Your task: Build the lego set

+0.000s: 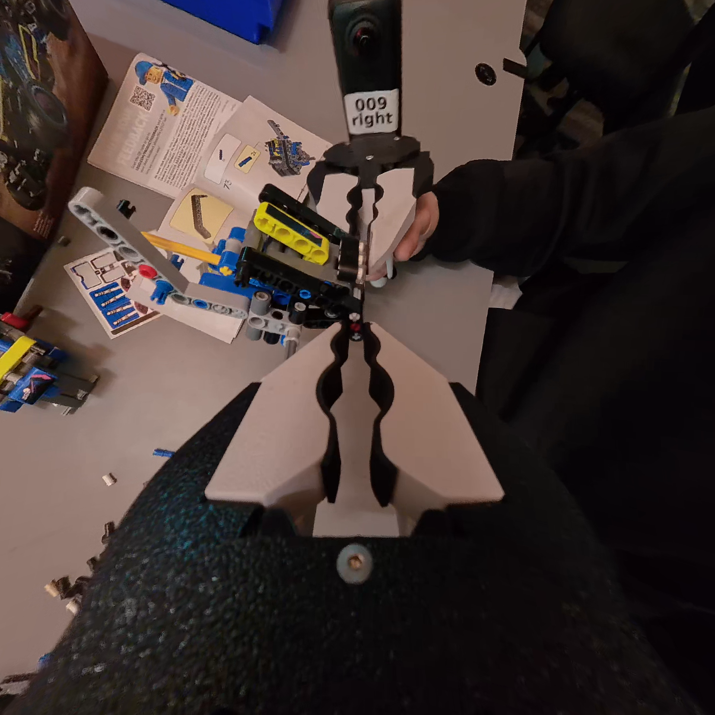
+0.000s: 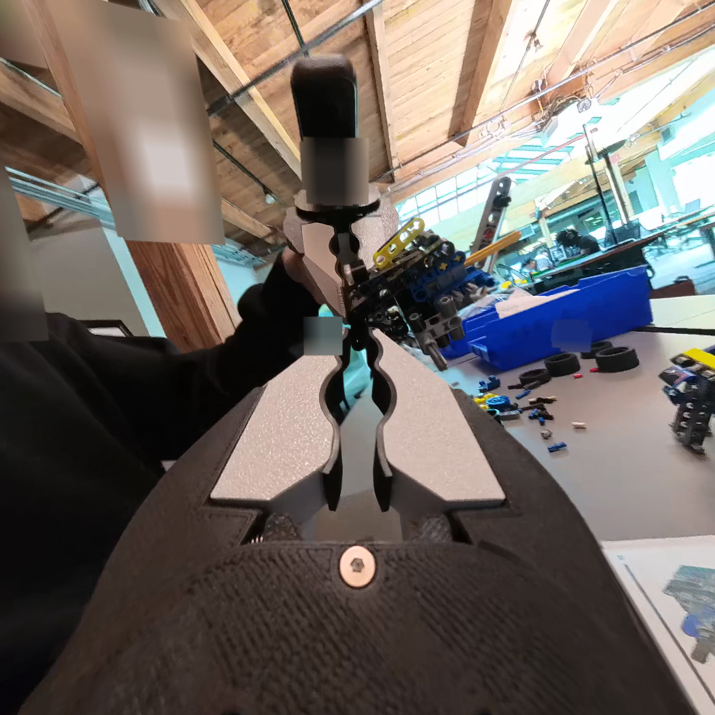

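Observation:
A brick model (image 1: 278,271) of black, blue, grey and yellow beams hangs above the grey table (image 1: 174,406), held between both grippers. My left gripper (image 1: 355,329) is shut on the near end of the model's black beam, where small red and white pins sit at the fingertips. My right gripper (image 1: 361,267) comes in from the far side and is shut on the same black end. In the right wrist view, my right gripper (image 2: 358,336) grips the model (image 2: 418,286) from below, and the left gripper (image 2: 346,282) grips it from above. A long grey angled beam (image 1: 127,240) sticks out to the left.
An open instruction booklet (image 1: 174,127) and a sticker sheet (image 1: 108,294) lie under the model. A blue bin (image 2: 561,321), black tyres (image 2: 561,363), loose small pieces (image 2: 534,410) and a second sub-assembly (image 1: 35,371) lie on the table. A product box (image 1: 35,116) stands at the far left. Less than 4 cm separates the two grippers' tips.

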